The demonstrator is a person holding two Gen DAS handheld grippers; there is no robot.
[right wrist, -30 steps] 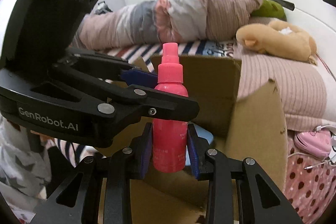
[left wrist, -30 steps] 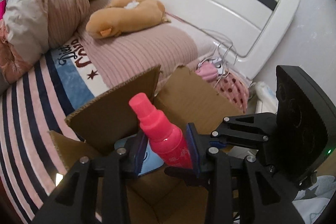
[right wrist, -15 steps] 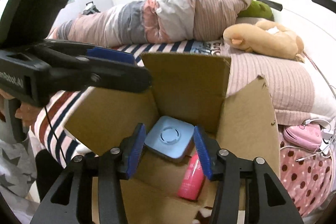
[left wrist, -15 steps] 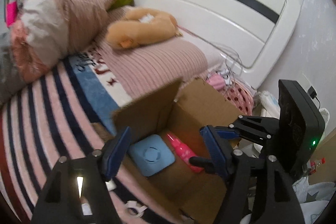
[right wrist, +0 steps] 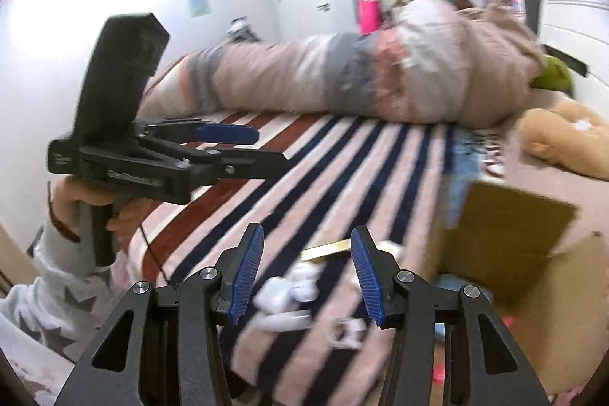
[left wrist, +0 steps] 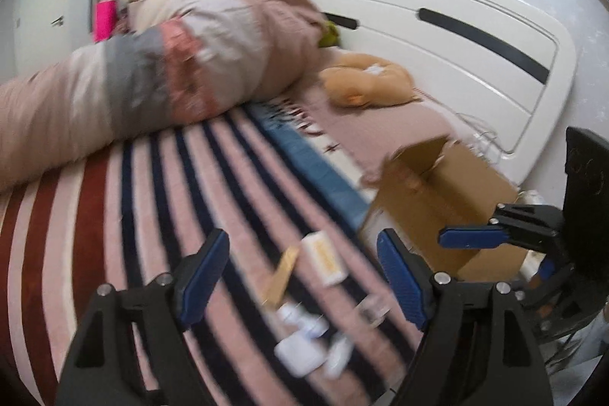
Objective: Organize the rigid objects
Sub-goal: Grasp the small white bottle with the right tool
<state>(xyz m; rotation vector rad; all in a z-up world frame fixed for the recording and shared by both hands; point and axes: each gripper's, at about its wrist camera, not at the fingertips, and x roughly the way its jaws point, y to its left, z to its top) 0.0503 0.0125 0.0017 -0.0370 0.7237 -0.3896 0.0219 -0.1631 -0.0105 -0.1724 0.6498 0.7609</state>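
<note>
Left wrist view: left gripper (left wrist: 300, 273) and right gripper (right wrist: 306, 274) apart, empty; centre over white case (left wrist: 298, 354) lower centre, then box (left wrist: 437, 200).

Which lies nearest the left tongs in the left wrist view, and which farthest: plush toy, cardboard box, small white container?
1. Small white container, on the striped blanket between the left tongs.
2. Cardboard box, to the right.
3. Plush toy, far back by the headboard.

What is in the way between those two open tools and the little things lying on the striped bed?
Nothing visible. The left tool and right tool both hang open above the small white items and the yellowish box on the striped blanket; the cardboard box sits off to the side.
</note>
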